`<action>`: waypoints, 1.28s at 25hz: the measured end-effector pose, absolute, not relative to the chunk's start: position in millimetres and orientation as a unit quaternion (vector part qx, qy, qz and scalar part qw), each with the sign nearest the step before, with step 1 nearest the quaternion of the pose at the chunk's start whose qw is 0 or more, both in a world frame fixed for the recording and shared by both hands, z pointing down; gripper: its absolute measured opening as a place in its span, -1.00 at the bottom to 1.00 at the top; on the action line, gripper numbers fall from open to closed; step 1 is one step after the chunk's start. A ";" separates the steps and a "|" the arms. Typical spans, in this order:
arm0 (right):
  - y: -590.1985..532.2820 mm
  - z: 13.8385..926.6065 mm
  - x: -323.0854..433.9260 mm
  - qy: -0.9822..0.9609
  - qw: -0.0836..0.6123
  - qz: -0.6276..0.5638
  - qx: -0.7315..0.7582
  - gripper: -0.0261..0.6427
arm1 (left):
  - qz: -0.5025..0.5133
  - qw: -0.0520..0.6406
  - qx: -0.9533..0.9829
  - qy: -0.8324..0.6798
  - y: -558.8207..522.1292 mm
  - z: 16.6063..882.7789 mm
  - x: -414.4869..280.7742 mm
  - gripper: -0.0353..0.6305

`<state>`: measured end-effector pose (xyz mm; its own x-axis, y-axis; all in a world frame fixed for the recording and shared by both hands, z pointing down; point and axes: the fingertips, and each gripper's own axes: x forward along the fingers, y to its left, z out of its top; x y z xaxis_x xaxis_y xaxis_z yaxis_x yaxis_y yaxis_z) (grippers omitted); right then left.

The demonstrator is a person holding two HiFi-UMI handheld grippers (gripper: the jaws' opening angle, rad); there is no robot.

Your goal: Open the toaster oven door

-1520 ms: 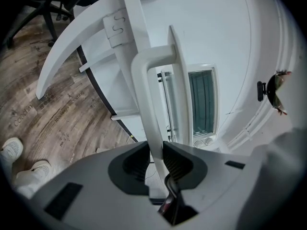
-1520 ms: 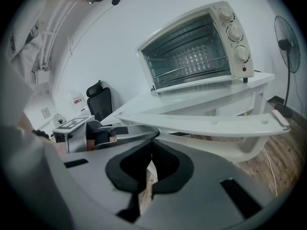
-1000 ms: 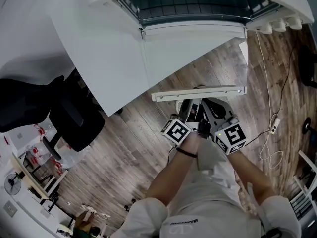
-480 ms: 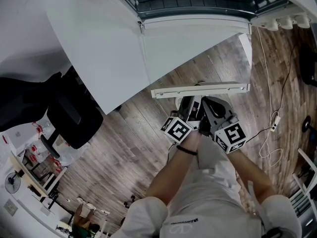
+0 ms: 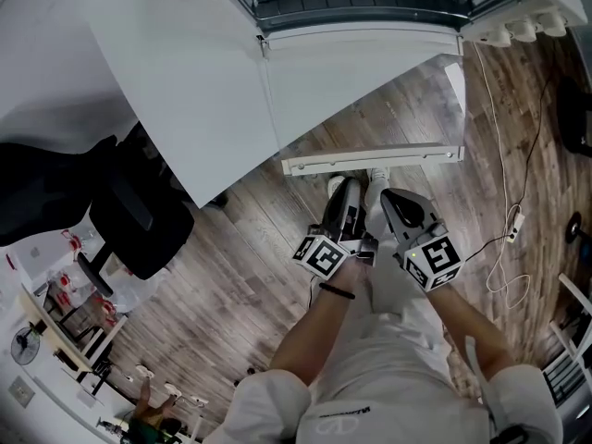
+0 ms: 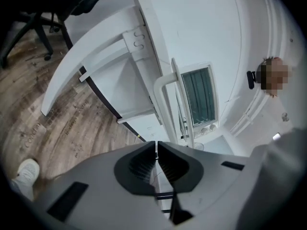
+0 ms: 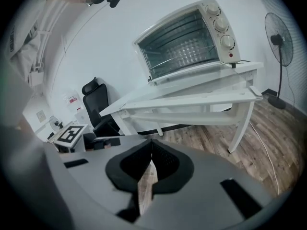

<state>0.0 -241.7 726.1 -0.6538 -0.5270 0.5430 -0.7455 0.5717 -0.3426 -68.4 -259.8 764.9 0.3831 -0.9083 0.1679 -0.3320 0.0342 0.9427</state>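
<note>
Tongs hang well short of the oven door (image 7: 180,44): left tongs (image 6: 157,145) closing on nothing, right tongs (image 7: 151,145) pressed together. Spread one pair before reaching its top edge.

Open air fronts the toaster oven (image 7: 184,37), its glass door facing the room unobstructed. The white table (image 5: 185,91) beneath it juts a lower ledge (image 5: 370,158) out toward the person, barring any low approach from the wooden floor (image 5: 250,276). A black office chair (image 5: 139,215) crowds the table's left side, while a standing fan (image 7: 278,35) flanks the right.
</note>
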 end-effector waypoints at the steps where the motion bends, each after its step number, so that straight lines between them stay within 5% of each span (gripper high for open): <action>1: -239.1 723.6 1.0 -0.864 0.195 0.279 0.370 -0.87 | -0.257 0.527 0.646 -0.488 -251.6 768.1 -72.5 -0.85; 7: -220.0 704.1 30.7 -0.850 0.188 0.276 0.406 -0.87 | -0.124 0.471 0.708 -0.511 -210.3 767.0 -91.9 -0.87; 15: -204.8 670.6 76.6 -0.840 0.189 0.254 0.441 -0.87 | 0.072 0.235 0.796 -0.554 -183.8 701.2 -119.1 -0.87; 20: -193.7 642.0 103.0 -0.847 0.176 0.229 0.446 -0.87 | 0.085 0.129 0.812 -0.563 -175.8 624.1 -96.3 -0.87; 32: -105.6 501.2 164.8 -0.895 0.107 0.140 0.409 -0.87 | 0.032 0.012 0.792 -0.610 -64.1 446.6 -36.0 -0.87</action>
